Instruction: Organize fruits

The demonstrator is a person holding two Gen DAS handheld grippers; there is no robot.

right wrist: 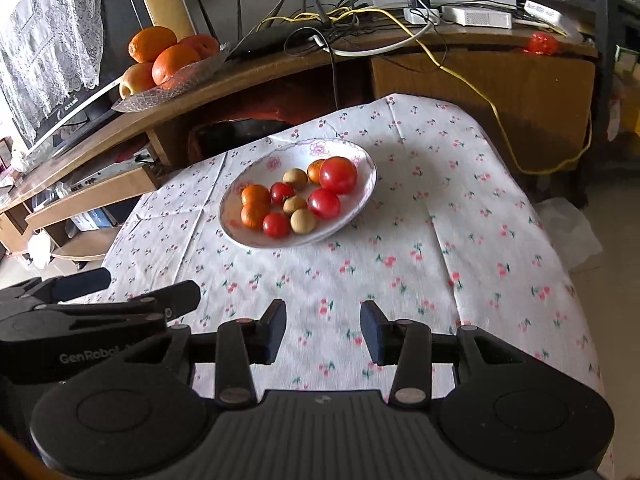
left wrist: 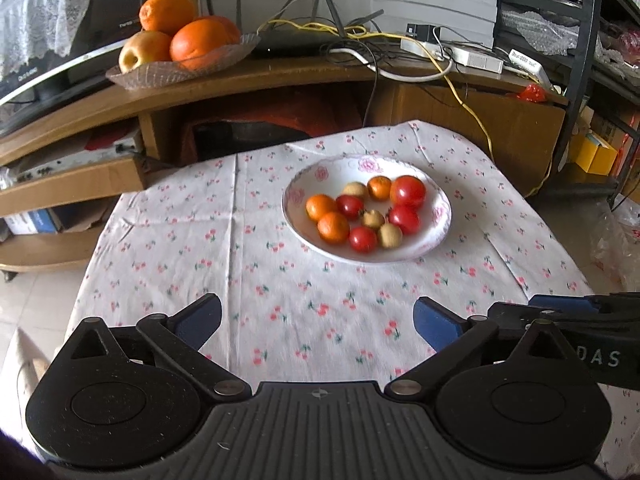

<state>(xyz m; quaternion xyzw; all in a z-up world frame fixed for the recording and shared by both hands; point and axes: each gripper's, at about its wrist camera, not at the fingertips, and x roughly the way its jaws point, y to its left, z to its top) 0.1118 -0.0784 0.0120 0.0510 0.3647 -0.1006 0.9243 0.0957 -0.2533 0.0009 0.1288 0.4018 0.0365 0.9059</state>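
Fruit sits heaped in a white bowl (left wrist: 434, 236) with pink flower print, set toward the far side of a table under a cherry-patterned cloth (left wrist: 200, 248). Inside the bowl lie 3 small oranges (left wrist: 333, 227), 4 red tomatoes (left wrist: 407, 191) and 3 little tan, round fruits (left wrist: 390, 235), all bunched together and touching one another. The largest tomato is at the far right of the pile, with 1 orange just behind it on its left; the other 2 oranges rest side by side at the left of the bowl. The left gripper (left wrist: 318, 322) hangs over the near edge of the cloth, its blue-padded fingers (left wrist: 434, 324) spread wide and holding nothing. The right gripper (right wrist: 323, 334) hovers over the near part of the cloth too, fingers parted more narrowly and likewise empty; it is just beside the left one, whose black body shows at the left of the right wrist view. Both are well apart from the bowl. Beyond the table, on a curved wooden cabinet (left wrist: 280, 80), a glass dish (left wrist: 160, 74) carries 3 large oranges (left wrist: 198, 43) and 1 apple (left wrist: 145, 54), with a tangle of cables (left wrist: 360, 40) to its right.
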